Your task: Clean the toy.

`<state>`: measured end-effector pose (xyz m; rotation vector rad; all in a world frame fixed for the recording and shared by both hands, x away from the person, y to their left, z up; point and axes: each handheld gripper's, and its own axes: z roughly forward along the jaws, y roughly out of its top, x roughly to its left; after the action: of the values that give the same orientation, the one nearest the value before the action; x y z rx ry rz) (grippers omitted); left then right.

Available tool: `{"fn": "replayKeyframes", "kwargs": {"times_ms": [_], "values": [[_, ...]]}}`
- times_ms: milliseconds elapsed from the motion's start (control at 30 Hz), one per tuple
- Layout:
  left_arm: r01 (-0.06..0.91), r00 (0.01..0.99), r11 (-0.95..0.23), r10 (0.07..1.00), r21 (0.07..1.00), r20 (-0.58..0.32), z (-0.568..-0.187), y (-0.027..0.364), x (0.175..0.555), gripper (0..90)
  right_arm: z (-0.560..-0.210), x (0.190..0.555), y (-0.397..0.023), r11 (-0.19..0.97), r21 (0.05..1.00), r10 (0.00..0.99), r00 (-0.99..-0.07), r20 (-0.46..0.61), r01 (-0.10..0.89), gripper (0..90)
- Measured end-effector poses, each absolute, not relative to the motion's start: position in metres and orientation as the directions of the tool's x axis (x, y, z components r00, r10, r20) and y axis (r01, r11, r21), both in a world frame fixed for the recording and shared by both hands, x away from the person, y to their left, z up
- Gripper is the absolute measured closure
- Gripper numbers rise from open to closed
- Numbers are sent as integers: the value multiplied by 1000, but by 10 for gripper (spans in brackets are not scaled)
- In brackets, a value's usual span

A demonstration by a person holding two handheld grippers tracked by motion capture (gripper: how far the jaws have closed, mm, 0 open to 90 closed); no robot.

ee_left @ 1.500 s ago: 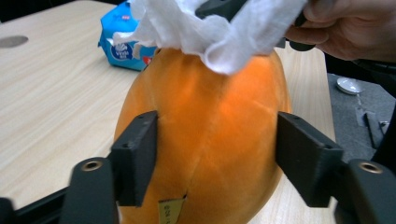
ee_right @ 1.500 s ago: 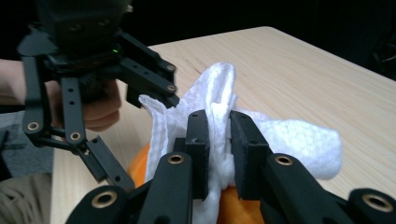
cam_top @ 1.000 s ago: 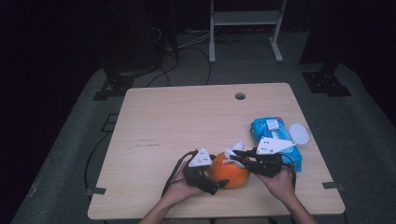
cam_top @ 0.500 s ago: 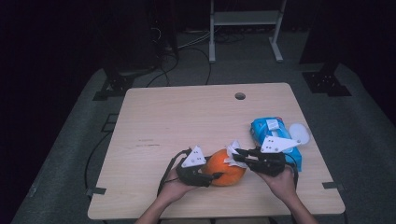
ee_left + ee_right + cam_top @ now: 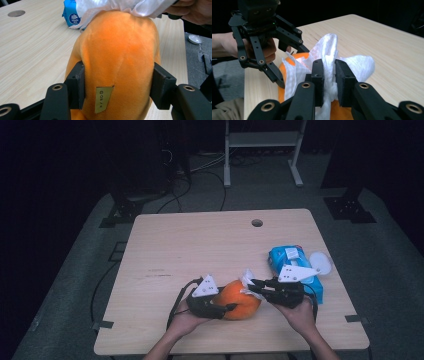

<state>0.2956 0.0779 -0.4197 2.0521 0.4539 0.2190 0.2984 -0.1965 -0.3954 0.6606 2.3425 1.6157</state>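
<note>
Left gripper (image 5: pixel 117 90) has just been closing and now clamps the orange plush toy (image 5: pixel 240 300) at the table's (image 5: pixel 200 245) near edge, steadying it so the right gripper (image 5: pixel 329 75), pinching a white wipe (image 5: pixel 329 47), can rub its top.

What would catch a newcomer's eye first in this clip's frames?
The bright orange plush toy near the front edge of the wooden table, clamped by the left tool whose jaws have just been closing on it. Next, the white wipe pinched in the right tool and pressed on top of the toy. Behind, to the right, lies a blue wipes pack.
</note>
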Motion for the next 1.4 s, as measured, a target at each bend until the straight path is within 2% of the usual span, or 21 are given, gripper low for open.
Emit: {"fn": "replayKeyframes", "kwargs": {"times_ms": [200,367,633,867,1067,1200,1267,1400], "values": [[232,915,-449,401,863,-37,-419,77,295,400,-388,287,-179,319,934,440,-898,8,164,774],[224,916,-449,400,865,-30,-415,80,295,400,-398,300,-195,287,927,470,-879,83,242,774],[231,919,-454,393,861,-39,-416,80,294,401,-392,291,-182,289,936,440,-896,58,203,774],[232,918,-456,395,859,-38,-414,80,295,401,-401,301,-193,285,922,469,-877,104,262,775],[227,922,-458,386,860,-38,-410,82,293,405,-390,289,-182,274,941,431,-900,66,201,774],[227,920,-465,392,855,-31,-412,83,293,404,-395,293,-183,291,930,439,-895,77,223,775],[230,921,-466,389,854,-36,-414,82,294,388,-400,297,-185,300,923,440,-893,91,242,775],[248,916,-444,398,861,-59,-418,82,300,211,-403,299,-187,318,914,470,-879,79,252,774]]}}
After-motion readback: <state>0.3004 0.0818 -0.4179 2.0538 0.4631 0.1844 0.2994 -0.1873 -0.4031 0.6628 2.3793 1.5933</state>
